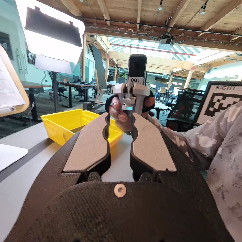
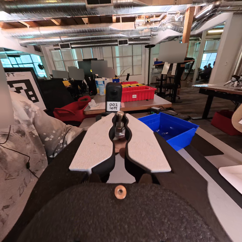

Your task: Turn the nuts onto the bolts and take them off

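Note:
My right gripper [image 2: 119,115] is shut on a steel bolt [image 2: 119,121]. The bolt lies along the fingers with its threaded end at the fingertips. A hex nut [image 2: 118,131] sits on the thread lower down, near the bolt's head. In the left wrist view the right gripper [image 1: 129,90] stands upright, facing me, with the bolt [image 1: 129,91], nut [image 1: 127,100] and head [image 1: 129,108] showing between its fingers. My left gripper [image 1: 120,116] is open and empty, its tips just below and in front of the bolt's head. A hand [image 1: 117,111] holds the right gripper.
A yellow bin [image 1: 61,124] stands on the grey table [image 1: 26,137] to the left of my left gripper. A blue bin [image 2: 183,137] with a few small bolts [image 2: 163,133] in it stands to the right of my right gripper. A person's patterned sleeve [image 1: 209,137] reaches in. Less than 4 cm separates the two grippers' tips.

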